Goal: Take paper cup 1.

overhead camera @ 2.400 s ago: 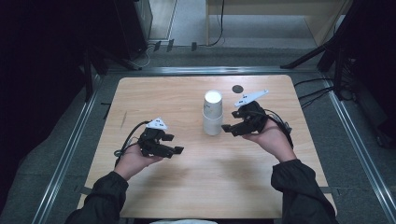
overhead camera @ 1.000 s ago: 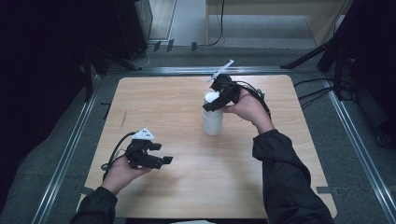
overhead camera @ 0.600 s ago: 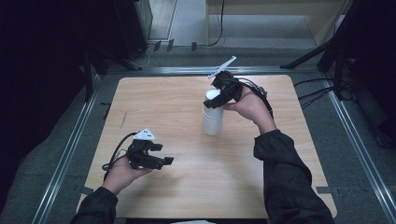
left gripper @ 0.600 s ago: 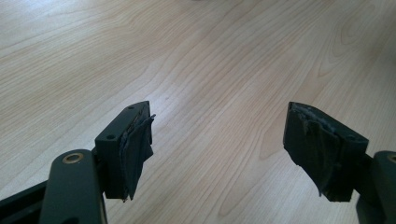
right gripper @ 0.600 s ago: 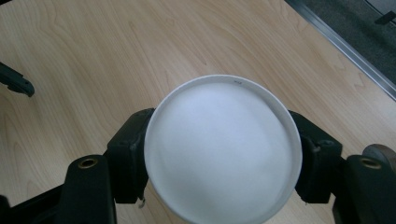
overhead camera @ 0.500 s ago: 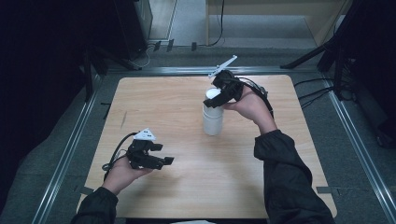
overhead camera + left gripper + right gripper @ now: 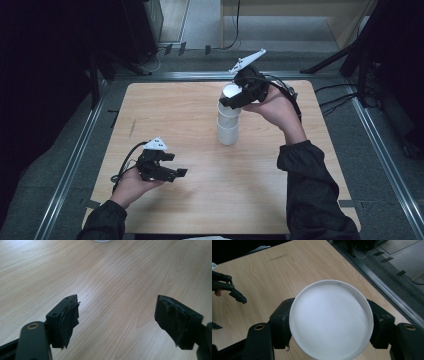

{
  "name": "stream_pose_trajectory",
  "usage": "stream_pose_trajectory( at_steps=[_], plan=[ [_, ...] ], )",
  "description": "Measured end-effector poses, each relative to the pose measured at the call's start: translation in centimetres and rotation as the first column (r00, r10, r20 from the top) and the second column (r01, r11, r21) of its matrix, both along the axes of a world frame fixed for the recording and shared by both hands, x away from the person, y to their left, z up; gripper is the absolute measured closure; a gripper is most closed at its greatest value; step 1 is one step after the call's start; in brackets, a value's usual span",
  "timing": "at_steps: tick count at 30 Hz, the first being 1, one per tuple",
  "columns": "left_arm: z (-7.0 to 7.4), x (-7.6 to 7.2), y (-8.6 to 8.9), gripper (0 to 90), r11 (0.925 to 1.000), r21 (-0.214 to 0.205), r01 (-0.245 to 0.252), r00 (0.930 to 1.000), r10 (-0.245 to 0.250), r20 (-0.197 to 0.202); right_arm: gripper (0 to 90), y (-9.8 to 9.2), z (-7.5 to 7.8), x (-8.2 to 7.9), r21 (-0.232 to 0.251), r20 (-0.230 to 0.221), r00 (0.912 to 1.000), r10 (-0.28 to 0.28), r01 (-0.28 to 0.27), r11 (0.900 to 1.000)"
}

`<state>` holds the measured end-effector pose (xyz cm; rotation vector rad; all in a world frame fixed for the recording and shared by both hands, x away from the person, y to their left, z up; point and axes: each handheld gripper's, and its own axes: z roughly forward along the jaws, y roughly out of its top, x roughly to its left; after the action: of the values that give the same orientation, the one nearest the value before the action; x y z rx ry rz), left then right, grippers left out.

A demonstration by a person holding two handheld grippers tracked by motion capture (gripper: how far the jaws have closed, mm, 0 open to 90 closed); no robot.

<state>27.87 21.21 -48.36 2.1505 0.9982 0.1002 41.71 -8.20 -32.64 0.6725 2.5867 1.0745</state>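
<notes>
Cups [image 7: 229, 122] stand as a white stack near the middle of the bench [image 7: 180, 115], a little toward its far right side. The right hand-held gripper [image 7: 239, 96] is at the top of the stack, its jaws closed on the rim of the top cup [image 7: 331, 320], one jaw on each side. In the high view the top cup appears partly raised out of the cup below, though how far it is free I cannot tell.

The left hand-held gripper [image 7: 162, 166] hovers near the front left of the bench, well apart from the stack, jaws wide open with nothing between them; bare wood lies under them in its own view.

The step in hand looks like pulling the top cup off the stack. Next, a straight upward lift seems called for, keeping the cup level so it does not drag the lower cups along or tip them. The free gripper could steady the lower cups if they rise.
</notes>
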Motion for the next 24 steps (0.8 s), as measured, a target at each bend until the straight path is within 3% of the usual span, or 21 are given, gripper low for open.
stream_pose_trajectory(
  at_steps=[6, 11, 20, 24],
  plan=[
    [0.3, 0.0, -0.2, 12.9, 0.9995, -0.030, 0.007, 0.9999, -0.007, -0.007, 33.5, -0.5, 2.0, -1.6, 0.018, 0.055, 0.9985, 0.007, -0.008, 0.9998],
    [0.7, -0.1, -0.3, 11.5, 0.9976, -0.059, 0.037, 0.9993, -0.037, 0.002, 33.6, -1.0, 2.8, -2.6, 0.018, 0.058, 0.9983, 0.007, -0.008, 0.9998],
    [1.0, 0.8, -1.7, 13.1, 0.9906, -0.047, 0.129, 0.9916, -0.128, 0.022, 33.7, -1.6, 2.3, -4.8, 0.045, -0.011, 0.9967, 0.080, -0.079, 0.9958],
    [1.3, 1.4, -2.5, 13.4, 0.9841, -0.039, 0.173, 0.9845, -0.172, 0.034, 33.6, -1.7, 1.0, -6.0, 0.011, -0.043, 0.9934, 0.107, -0.106, 0.9943]
  ],
)
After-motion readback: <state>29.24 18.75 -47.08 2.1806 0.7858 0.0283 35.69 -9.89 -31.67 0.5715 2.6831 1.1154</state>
